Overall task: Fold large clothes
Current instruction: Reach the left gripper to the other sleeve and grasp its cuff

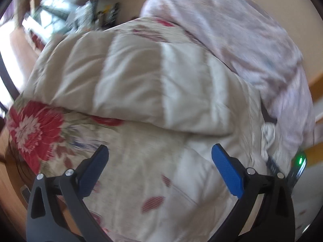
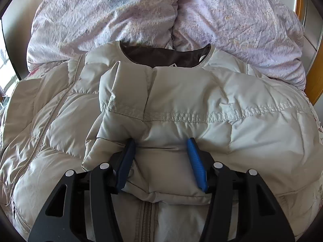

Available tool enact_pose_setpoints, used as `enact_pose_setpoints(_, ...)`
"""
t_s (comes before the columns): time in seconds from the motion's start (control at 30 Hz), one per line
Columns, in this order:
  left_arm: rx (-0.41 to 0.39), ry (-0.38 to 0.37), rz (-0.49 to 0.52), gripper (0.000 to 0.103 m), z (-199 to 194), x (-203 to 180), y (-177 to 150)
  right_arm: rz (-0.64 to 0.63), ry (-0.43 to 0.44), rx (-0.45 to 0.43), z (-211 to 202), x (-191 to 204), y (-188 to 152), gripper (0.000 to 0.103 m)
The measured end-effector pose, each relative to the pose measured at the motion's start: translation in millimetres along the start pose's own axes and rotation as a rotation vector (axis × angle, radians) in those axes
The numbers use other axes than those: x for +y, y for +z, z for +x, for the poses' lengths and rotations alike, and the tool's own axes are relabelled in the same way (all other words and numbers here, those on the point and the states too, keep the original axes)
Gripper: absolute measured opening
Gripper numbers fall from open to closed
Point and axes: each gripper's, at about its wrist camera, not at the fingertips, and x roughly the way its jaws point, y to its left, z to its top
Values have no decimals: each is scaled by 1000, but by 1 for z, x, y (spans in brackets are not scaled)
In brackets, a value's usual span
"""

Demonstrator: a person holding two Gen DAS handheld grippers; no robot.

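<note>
Pale beige quilted nylon, a puffer jacket (image 2: 232,111) with a brown-lined collar, lies spread on a bed under a floral sheet (image 1: 40,129) of red blooms, with a crumpled lilac duvet (image 2: 232,20) heaped beyond the collar. The right gripper (image 2: 161,143) sits over a folded sleeve with the padding between its blue pads, which are easing apart. The left gripper (image 1: 159,150) hangs spread wide and empty above the sheet, near the jacket's edge; orange-brown wood (image 1: 317,82) borders the bed.
</note>
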Motion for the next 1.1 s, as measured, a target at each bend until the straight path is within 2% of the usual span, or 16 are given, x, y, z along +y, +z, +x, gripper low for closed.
enact_pose_setpoints(0.17,-9,-10,-154,98,2,42,16,10,8,-8,0,-1,0,56)
enact_pose_setpoints(0.3,-15,-22,-256,83,7,66,25,15,10,-11,0,-2,-1,56)
enact_pose_setpoints(0.37,-18,-42,-295,81,10,74,27,17,11,-12,0,-2,-1,56)
enact_pose_setpoints(0.47,-45,-53,-343,73,8,83,31,21,13,-13,0,-2,-1,56)
enact_pose_setpoints(0.63,-88,-99,-470,53,3,110,38,25,11,-15,0,-1,-1,56)
enact_pose_setpoints(0.73,-99,-108,-524,32,2,125,39,25,10,-15,0,-2,-1,56)
enact_pose_setpoints(0.77,-99,-102,-536,29,2,129,39,25,10,-15,0,-2,-1,56)
enact_pose_setpoints(0.83,-95,-99,-543,17,2,134,39,25,10,-15,0,-2,-1,57)
enact_pose_setpoints(0.93,-103,-84,-511,9,-2,131,43,25,10,-15,0,-2,-1,56)
enact_pose_setpoints(1.1,-190,-65,-381,6,-35,100,59,24,5,-15,0,-1,-2,57)
